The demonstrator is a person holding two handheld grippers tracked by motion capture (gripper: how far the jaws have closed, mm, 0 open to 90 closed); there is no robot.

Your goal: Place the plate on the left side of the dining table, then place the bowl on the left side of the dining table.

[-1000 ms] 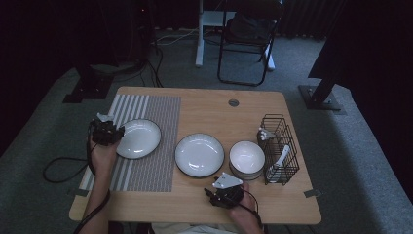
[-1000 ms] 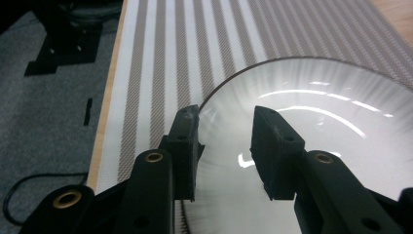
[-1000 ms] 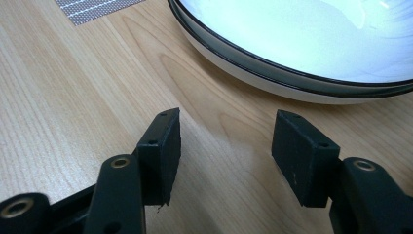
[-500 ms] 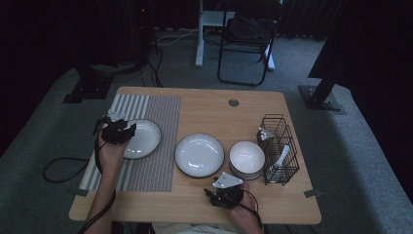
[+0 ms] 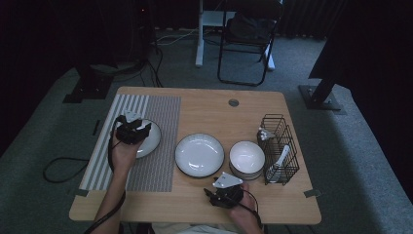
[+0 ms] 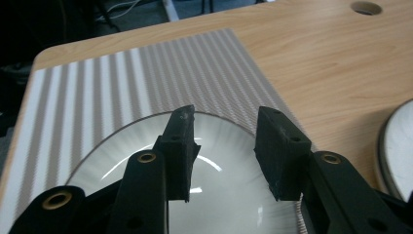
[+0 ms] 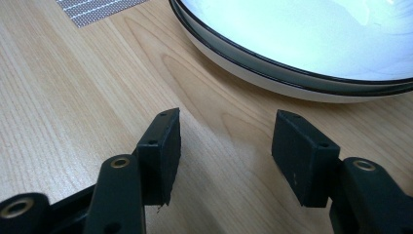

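Starting nearest the person, the right gripper (image 5: 225, 194) is seen over bare wood at the near edge of the table (image 5: 204, 109), its jaws standing wide with nothing between them. Just beyond it lies the middle plate (image 5: 199, 154), untouched.

To the left of that plate, the left gripper (image 5: 132, 130) is held over the left plate (image 5: 148, 141), which rests on the striped placemat (image 5: 146, 165). Its jaws have just been opening and stand apart; nothing is gripped.

Risk is judged as follows: if the left gripper is lowered carelessly, a jaw may strike the plate and slide it off the placemat toward the middle plate. A thin, sloped rim may also slip from the pads.

To the right of the middle plate, a bowl stack (image 5: 247, 158) and wire rack (image 5: 280, 146) are recorded in the high view. The left gripper view confirms clear air between pads (image 6: 180, 146) and plate (image 6: 229, 195); the right gripper view reveals the middle plate (image 7: 292, 44) as apparently two stacked.
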